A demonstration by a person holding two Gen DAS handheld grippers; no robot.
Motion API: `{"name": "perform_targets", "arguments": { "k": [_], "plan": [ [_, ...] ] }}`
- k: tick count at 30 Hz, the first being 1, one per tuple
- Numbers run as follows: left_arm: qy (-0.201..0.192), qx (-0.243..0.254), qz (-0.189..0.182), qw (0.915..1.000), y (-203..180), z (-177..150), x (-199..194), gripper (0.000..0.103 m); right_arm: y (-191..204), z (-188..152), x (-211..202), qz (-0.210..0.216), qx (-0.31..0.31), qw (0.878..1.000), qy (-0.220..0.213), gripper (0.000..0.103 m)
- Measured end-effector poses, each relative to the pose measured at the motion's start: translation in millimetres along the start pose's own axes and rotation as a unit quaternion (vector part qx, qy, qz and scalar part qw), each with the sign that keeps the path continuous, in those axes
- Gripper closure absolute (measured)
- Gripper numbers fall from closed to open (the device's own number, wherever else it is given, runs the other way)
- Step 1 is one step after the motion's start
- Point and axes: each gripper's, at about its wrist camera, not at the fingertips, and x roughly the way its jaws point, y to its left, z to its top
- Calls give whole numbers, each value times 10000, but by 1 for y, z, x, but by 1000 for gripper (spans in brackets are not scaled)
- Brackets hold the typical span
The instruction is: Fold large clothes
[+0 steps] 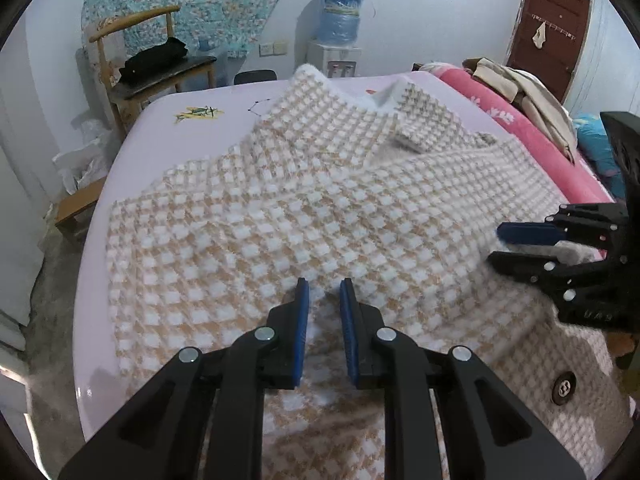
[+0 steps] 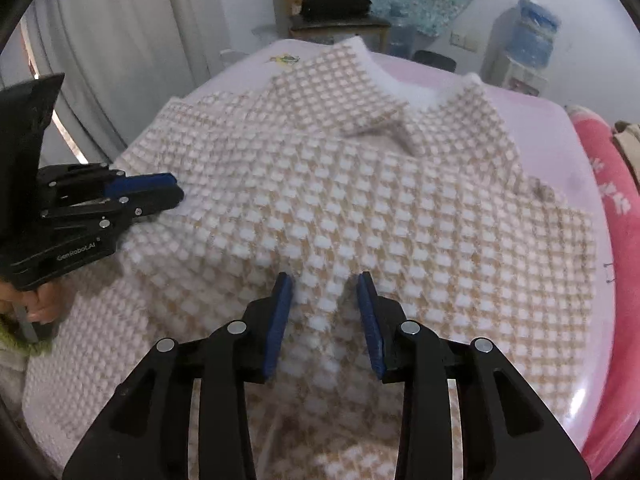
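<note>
Garment: a large checked coat in beige and white lies spread on the pale pink tabletop, collar at the far end from both tongs, hem end under them.
Garment fold: the near cloth is drawn up into a ridge that runs between the two tongs; a dark round button shows on the cloth to the right of the left tongs.
Left tongs: pointing steeply down at the near edge of the coat, blue pads close together with a fold of the checked cloth gathered between them, so clenched on the coat.
Left tongs, seen from the right wrist: they lie sideways at the left edge, tips against the coat's side.
Right tongs: also pointing steeply down; pads stand wider apart with cloth bunched between them; whether the pads press the cloth cannot be told.
Right tongs, seen from the left wrist: at the right edge, one pad above and one below a lifted edge of the coat.
Hand: fingers wrap the grip of the left tongs, a green cuff below them.
Container: a blue water bottle sits upside down on a white dispenser, far beyond the collar.
Chair: far left of the left tongs, with a dark folded item on its seat.
</note>
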Motion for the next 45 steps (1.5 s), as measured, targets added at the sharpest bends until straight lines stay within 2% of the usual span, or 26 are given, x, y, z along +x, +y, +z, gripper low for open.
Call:
{"name": "perform_targets", "arguments": {
  "k": [2, 4, 6, 9, 10, 12, 13, 17, 18, 20, 21, 25, 27, 29, 31, 33, 34, 37, 38, 41, 45],
  "plan": [
    [10, 5, -4, 10000, 4, -2, -4, 87, -15, 2, -18, -83, 168, 9996, -193, 67],
    [11, -41, -41, 10000, 9, -2, -5, 87, -37, 3, -29, -372, 388, 9979, -353, 65],
    [-4, -126, -124, 9998, 11, -2, -4, 87, -72, 3, -33, -706, 874, 9928, -417, 65],
    [-69, -206, -140, 9997, 11, -3, -3, 87, -119, 0, -21, -1128, 1398, 9832, -328, 64],
    [-85, -208, -140, 9996, 11, -4, -3, 87, -136, -3, -7, -1217, 1590, 9797, -105, 64],
    [-85, -193, -160, 9996, 11, -3, -3, 87, -152, -6, -2, -840, 1902, 9781, -118, 63],
    [-76, -187, -164, 9997, 11, -3, -3, 87, -155, -1, -6, -793, 1987, 9768, -88, 63],
    [-68, -251, -208, 9994, 13, -4, -4, 87, -160, 24, -24, -947, 1909, 9755, -551, 59],
    [-70, -264, -204, 9994, 13, -4, -4, 87, -168, 28, -20, -891, 2030, 9736, -537, 59],
    [-80, -293, -209, 9993, 14, -4, -4, 87, -180, 26, 5, -1211, 2058, 9710, -100, 56],
    [-86, -321, -225, 9992, 15, -4, -4, 87, -186, 25, 16, -1224, 2047, 9711, -4, 55],
    [-214, -470, -176, 9985, 20, -4, -18, 87, -172, 20, -10, -1266, 2039, 9706, -172, 54],
    [-305, -352, -165, 9988, 19, -6, -33, 87, -151, 10, -35, -1039, 1893, 9756, -400, 51],
    [-308, -231, -184, 9991, 16, -11, -44, 83, -123, -5, -55, -980, 1494, 9824, -547, 47],
    [-150, -158, -62, 9997, 13, -20, -47, 72, -99, -23, -56, -830, 1182, 9887, -409, 45],
    [52, -116, 85, 9999, 11, -30, -41, 71, -86, -31, -31, -957, 937, 9910, 53, 44],
    [18, -100, 189, 9998, 10, -33, -40, 71, -86, -39, -21, -989, 927, 9908, 62, 43],
    [35, -241, 340, 9991, 6, -30, -49, 71, -90, -38, -36, -964, 1412, 9852, 74, 43],
    [-11, -301, 328, 9990, 5, -29, -57, 70, -84, -39, -50, -958, 1485, 9842, -52, 43],
    [-255, -267, 304, 9989, -6, -35, -87, 59, -54, -54, -90, -775, 1406, 9857, -503, 37],
    [-278, -99, 323, 9990, -25, -63, -119, 44, -15, -91, -116, -684, 1248, 9879, -623, 28]
  ]
}}
